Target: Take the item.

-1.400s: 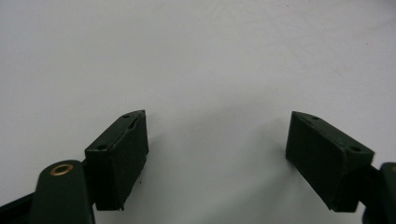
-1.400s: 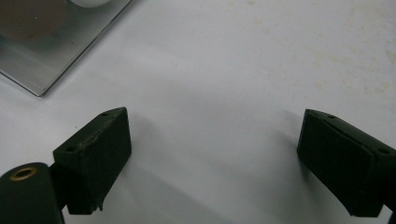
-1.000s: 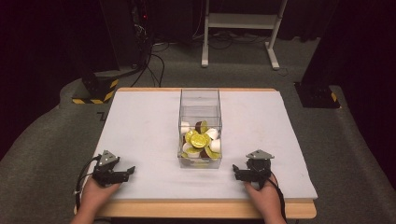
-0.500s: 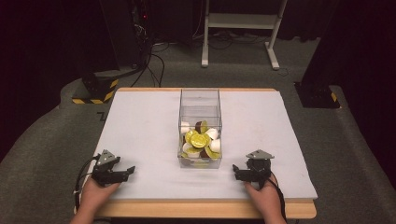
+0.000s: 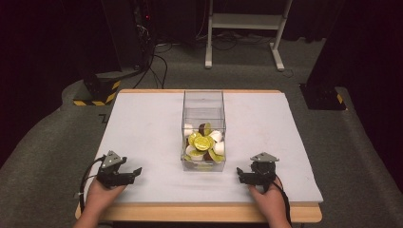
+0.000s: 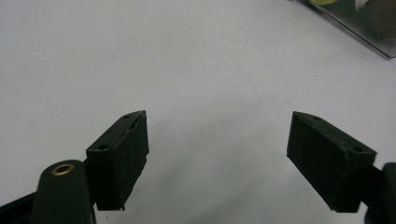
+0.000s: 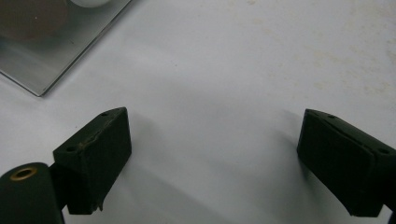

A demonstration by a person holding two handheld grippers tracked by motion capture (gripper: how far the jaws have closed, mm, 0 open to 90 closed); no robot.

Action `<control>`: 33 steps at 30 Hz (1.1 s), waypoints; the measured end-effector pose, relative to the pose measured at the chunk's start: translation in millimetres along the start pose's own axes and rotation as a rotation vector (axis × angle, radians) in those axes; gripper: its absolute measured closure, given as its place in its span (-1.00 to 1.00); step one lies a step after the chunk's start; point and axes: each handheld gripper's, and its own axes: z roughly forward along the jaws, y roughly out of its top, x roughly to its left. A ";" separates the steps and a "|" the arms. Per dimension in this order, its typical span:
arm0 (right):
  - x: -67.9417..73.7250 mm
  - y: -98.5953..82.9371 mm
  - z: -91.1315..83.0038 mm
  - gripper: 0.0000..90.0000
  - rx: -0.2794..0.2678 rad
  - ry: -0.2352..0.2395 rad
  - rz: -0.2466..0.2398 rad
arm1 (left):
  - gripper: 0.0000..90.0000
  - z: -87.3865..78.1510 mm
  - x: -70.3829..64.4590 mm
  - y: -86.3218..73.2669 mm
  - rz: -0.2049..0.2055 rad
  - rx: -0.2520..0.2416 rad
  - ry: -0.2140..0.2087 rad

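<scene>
Jaws wide on both grippers, empty; clear box (image 5: 203,110) upright, long axis runs front-to-back w/ table (image 5: 142,123).

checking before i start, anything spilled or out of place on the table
Nothing stands out. The capsules all sit inside the clear box, which stands upright mid-table. Both hand-held grippers, left and right, rest open on the mat.

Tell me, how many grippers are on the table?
2. The left gripper rests near the table's front left, the right gripper near its front right, either side of the clear box. Both are open.
</scene>
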 end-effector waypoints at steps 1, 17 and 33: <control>0.0 0.0 0.0 -0.78 0.000 0.000 0.000 | -0.53 1.0 -1.8 0.2 -0.005 -0.008 -0.003; -0.1 0.0 0.0 -0.78 0.000 0.001 0.000 | -0.53 14.7 -32.8 3.9 0.013 -0.007 -0.082; -0.1 0.0 0.0 -0.78 0.000 0.001 0.000 | -0.52 23.0 -63.9 17.0 0.054 -0.020 -0.168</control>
